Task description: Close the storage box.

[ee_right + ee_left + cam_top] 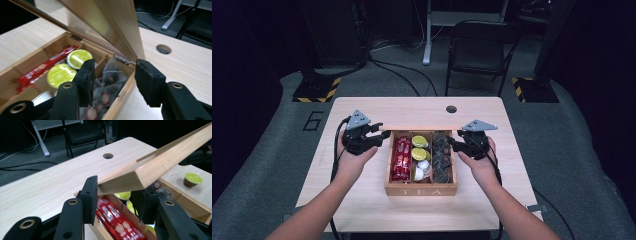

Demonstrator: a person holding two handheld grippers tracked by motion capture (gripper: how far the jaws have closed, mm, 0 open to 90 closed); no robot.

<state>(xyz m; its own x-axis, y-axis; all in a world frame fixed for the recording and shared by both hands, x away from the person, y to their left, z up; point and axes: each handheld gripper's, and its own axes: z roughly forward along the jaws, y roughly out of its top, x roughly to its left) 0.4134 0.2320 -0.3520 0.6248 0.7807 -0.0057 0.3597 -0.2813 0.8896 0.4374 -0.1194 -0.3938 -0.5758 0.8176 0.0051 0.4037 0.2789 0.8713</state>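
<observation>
From above, wooden tea box (420, 189) mid-counter (362, 200), left hand-held gripper (379, 134) and right hand-held gripper (456, 141) at its raised lid (419, 128), left gripper view, jaws clamped on lid corner (130, 178), right gripper view, jaws apart below lid edge (130, 27), sachets (42, 67), pods (61, 72) inside.

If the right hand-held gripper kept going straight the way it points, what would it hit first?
Most likely the raised wooden lid of the tea box, whose edge sits just ahead between its open jaws; depth is hard to judge.
</observation>
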